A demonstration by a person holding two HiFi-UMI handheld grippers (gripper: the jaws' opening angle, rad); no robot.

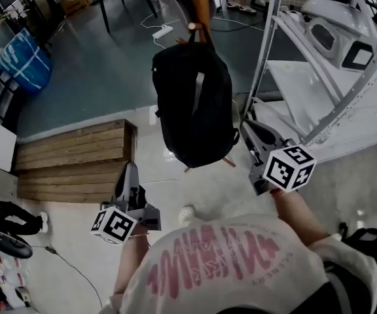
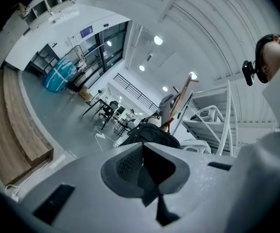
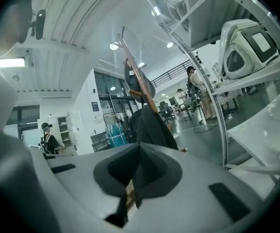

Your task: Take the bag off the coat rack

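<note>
Two closed, empty: left tongs (image 1: 130,170), right tongs (image 1: 249,128) | bag (image 1: 192,103) hangs upright on coat rack (image 1: 200,5), handle up

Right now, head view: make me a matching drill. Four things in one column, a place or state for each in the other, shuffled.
Things
1. backpack
2. wooden platform
3. blue bag
4. left tongs

Place or state
A. shut, nothing held
B. far off, top left of the head view
C. hangs from the coat rack
D. low and flat, left of the backpack

Pairs: 1-C, 2-D, 3-B, 4-A
</note>
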